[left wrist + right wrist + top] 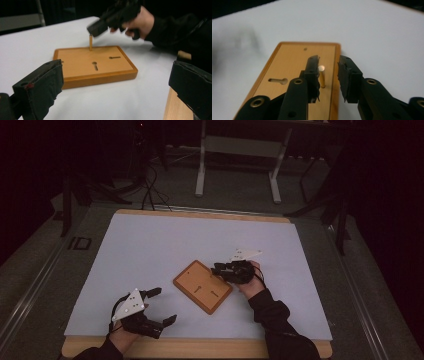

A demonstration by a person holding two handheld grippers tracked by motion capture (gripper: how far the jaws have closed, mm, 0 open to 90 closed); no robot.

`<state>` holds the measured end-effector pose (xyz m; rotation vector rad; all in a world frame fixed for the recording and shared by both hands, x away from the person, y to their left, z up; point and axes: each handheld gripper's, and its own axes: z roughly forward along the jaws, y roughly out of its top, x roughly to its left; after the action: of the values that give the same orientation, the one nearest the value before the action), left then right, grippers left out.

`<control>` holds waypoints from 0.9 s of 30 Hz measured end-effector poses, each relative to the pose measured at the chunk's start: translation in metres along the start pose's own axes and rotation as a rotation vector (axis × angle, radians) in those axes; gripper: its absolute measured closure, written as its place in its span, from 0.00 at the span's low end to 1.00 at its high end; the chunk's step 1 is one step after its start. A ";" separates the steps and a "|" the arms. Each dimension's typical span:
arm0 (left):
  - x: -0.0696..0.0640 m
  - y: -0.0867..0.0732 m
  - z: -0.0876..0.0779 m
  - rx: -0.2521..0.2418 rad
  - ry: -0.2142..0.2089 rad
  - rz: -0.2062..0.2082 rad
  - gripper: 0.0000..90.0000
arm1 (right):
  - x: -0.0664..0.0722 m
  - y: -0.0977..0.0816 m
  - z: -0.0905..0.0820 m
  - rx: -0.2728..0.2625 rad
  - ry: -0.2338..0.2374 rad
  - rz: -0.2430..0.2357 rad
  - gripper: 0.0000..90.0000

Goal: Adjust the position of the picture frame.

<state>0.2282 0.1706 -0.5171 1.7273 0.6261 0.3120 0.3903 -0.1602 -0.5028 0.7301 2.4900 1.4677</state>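
Note:
A wooden board (pixel 202 286) with keyhole slots (pixel 95 65) lies flat on the white table top, right of centre. A thin wooden peg (pixel 321 76) stands upright in the board near its far right edge, also seen as the peg (pixel 90 42) in the left gripper view. My right gripper (pixel 328 72) hangs over it with jaws apart. The peg sits between them, close to the left jaw, and a gap shows to the right jaw. My left gripper (pixel 165 305) rests open near the table's front left, empty, facing the board (pixel 100 62).
The white sheet (pixel 150 250) covers the table, with a bare wooden strip (pixel 200 347) along the front edge. Behind the table stand a white metal frame (pixel 240 150) and dark stands, with cables (pixel 150 185) on the floor.

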 end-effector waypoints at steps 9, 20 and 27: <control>-0.005 0.004 0.001 -0.017 -0.084 -0.020 0.08 | 0.006 -0.002 -0.045 -0.066 -0.073 0.032 0.64; -0.011 0.006 0.019 0.117 -0.140 0.001 0.53 | 0.015 -0.018 -0.090 -0.154 -0.117 0.119 0.29; -0.014 0.009 0.040 0.224 -0.079 0.042 0.82 | 0.020 -0.034 -0.109 -0.206 -0.142 0.140 0.16</control>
<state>0.2399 0.1294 -0.5166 1.9593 0.5853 0.2074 0.3207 -0.2489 -0.4741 0.9479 2.1834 1.6260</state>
